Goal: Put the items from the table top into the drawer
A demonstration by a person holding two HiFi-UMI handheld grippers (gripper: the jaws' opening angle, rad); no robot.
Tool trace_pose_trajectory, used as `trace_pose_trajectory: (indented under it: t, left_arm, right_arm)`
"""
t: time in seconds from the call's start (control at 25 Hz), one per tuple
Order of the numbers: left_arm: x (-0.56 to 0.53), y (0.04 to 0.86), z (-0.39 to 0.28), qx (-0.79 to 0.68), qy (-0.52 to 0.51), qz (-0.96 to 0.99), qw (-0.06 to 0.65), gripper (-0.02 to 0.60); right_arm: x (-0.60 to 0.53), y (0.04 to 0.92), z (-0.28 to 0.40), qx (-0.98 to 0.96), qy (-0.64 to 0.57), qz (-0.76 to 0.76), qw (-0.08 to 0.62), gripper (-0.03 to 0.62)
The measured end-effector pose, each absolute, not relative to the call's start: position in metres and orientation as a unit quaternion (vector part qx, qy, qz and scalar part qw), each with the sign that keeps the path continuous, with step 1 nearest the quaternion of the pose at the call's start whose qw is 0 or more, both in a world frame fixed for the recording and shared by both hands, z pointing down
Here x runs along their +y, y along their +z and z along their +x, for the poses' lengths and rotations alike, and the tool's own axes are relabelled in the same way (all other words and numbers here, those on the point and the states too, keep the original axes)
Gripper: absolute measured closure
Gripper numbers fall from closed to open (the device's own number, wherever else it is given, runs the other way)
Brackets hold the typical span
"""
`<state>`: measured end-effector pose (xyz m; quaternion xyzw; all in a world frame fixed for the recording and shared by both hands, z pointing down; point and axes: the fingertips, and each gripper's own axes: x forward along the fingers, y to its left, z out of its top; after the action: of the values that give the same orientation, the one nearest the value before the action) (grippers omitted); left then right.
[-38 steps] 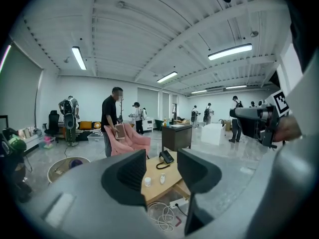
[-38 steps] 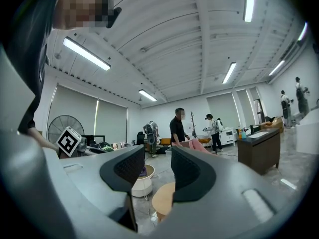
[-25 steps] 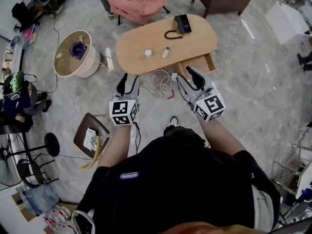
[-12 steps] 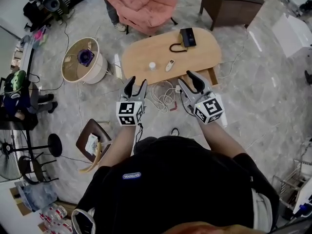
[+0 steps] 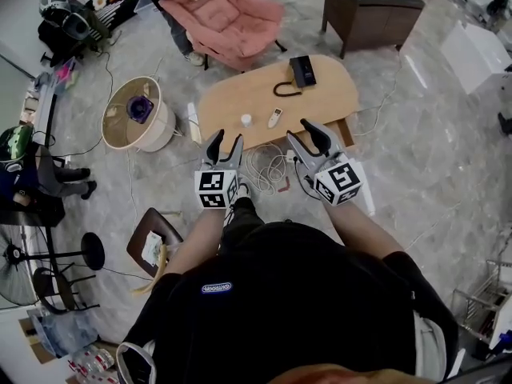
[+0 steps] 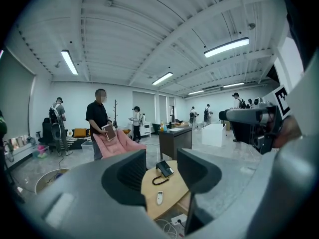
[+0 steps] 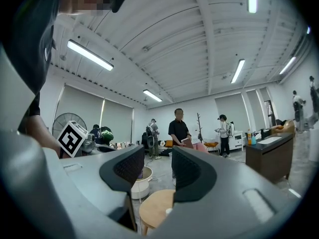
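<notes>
Ahead of the fingers, the counter carries a remote, small white cylinder and black device; left gripper and right gripper fingers stand apart, empty.

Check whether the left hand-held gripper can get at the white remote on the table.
Probably yes: the left hand-held gripper is open and empty, and nothing lies between it and the white remote.

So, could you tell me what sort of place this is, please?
Probably a large open lab or studio staged like a lounge: ceiling strip lights, several people standing about, and a pink armchair by an oval wooden table.
</notes>
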<state>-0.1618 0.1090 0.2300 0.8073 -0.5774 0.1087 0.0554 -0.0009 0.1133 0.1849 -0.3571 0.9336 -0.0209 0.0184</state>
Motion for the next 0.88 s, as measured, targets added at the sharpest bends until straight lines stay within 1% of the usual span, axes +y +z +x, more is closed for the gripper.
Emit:
trace_pose_trajectory:
  t: [0.2, 0.4, 0.64, 0.88]
  left_arm:
    - [0.094, 0.233, -0.162, -0.574, 0.110, 0.810, 0.049, 0.387]
    - [0.079, 0.257, -0.172, -0.572, 0.109, 0.811, 0.052, 0.387]
    - [0.044, 0.299, -0.188, -0.564, 0.097, 0.818, 0.058, 0.387]
    - [0.000, 0.355, -0.209, -0.550, 0.120, 0.823, 0.082, 0.387]
  right_arm:
    - [0.102, 0.183, -0.001, 0.933, -0.016, -0.359, 0.017, 0.409]
    - [0.094, 0.195, -0.009, 0.937, -0.016, -0.349, 0.015, 0.407]
    - [0.063, 0.230, -0.016, 0.928, -0.037, -0.372, 0.000, 0.404]
    - [0.030, 0.273, -0.031, 0.915, -0.069, -0.395, -0.035, 0.401]
